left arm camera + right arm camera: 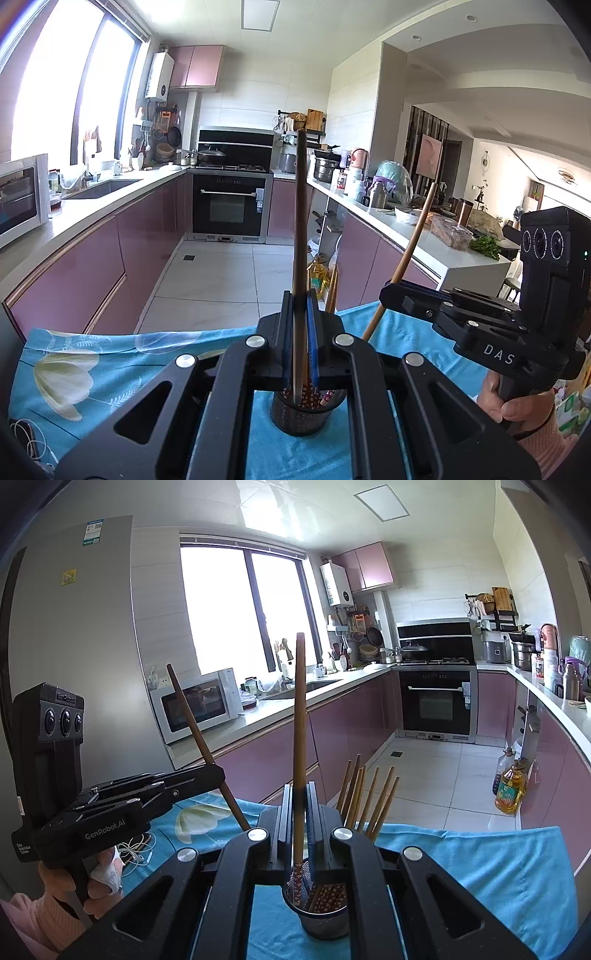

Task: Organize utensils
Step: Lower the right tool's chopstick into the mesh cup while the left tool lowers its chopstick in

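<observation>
The left hand-held gripper [300, 325] is closed on a single dark chopstick [300, 229], which stands almost upright between its blue-lined jaws, its patterned lower end dipping into the mouth of a dark mesh holder [301, 417]. The right hand-held gripper [300, 812] is likewise clamped on a brown chopstick [298, 716], also close to vertical, with its flower-patterned tip just inside the rim of the same holder [325, 919]. Seen from the left wrist, the right hand-held gripper [386, 291] sits to the right, its chopstick [410, 251] slanting up and away, and the hand [517, 402] gripping its handle shows a pink knitted cuff. From the right wrist the left hand-held gripper [218, 771] appears on the left with its chopstick [199, 738] leaning left, held by a hand [74, 886] in a pink sleeve. More chopsticks [369, 801] already stand bunched in the holder, fanning up behind the right jaws. The holder rests on a surface covered by a turquoise cloth [110, 369] printed with pale flowers. A tangle of white cable [136, 849], probably earphones, lies on the cloth near the left hand. Behind is a kitchen with mauve cabinets, a white microwave [199, 705] and a built-in oven [229, 206].
</observation>
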A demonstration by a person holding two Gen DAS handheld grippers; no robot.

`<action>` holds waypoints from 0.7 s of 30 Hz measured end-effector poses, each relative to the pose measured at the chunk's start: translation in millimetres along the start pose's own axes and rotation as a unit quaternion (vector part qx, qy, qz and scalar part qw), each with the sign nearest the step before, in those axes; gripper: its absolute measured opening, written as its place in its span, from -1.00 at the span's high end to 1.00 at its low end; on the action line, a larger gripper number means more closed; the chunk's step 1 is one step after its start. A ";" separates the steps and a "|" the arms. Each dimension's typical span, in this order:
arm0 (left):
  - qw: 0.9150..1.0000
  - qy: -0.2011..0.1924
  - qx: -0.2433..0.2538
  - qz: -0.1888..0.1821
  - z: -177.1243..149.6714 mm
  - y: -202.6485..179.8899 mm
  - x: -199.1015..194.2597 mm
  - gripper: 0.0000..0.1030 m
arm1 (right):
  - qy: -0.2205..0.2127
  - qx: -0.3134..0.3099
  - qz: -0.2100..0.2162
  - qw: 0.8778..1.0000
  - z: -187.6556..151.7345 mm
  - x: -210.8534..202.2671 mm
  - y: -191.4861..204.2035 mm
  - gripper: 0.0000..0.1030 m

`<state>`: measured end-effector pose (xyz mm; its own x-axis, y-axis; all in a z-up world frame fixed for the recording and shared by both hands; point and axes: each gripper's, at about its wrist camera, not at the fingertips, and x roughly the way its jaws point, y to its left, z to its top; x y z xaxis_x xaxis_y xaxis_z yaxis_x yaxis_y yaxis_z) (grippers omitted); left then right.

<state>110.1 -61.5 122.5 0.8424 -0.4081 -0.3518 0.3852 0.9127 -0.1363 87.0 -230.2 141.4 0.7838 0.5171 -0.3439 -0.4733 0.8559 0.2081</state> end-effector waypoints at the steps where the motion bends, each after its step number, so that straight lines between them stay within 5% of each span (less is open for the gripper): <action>1: 1.000 0.001 0.001 0.001 -0.1 -0.7 0.1 0.85 | 0.000 0.000 -0.001 1.000 0.1 0.4 0.0 0.89; 21: 1.000 0.018 0.005 0.006 -2.7 0.4 16.7 0.85 | 0.017 0.006 -0.019 1.000 -3.5 18.2 -4.4 0.89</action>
<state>123.3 -67.9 114.1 0.8324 -0.3965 -0.3870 0.3794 0.9170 -0.1234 102.0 -224.5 131.0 0.7867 0.4841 -0.3831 -0.4384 0.8750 0.2052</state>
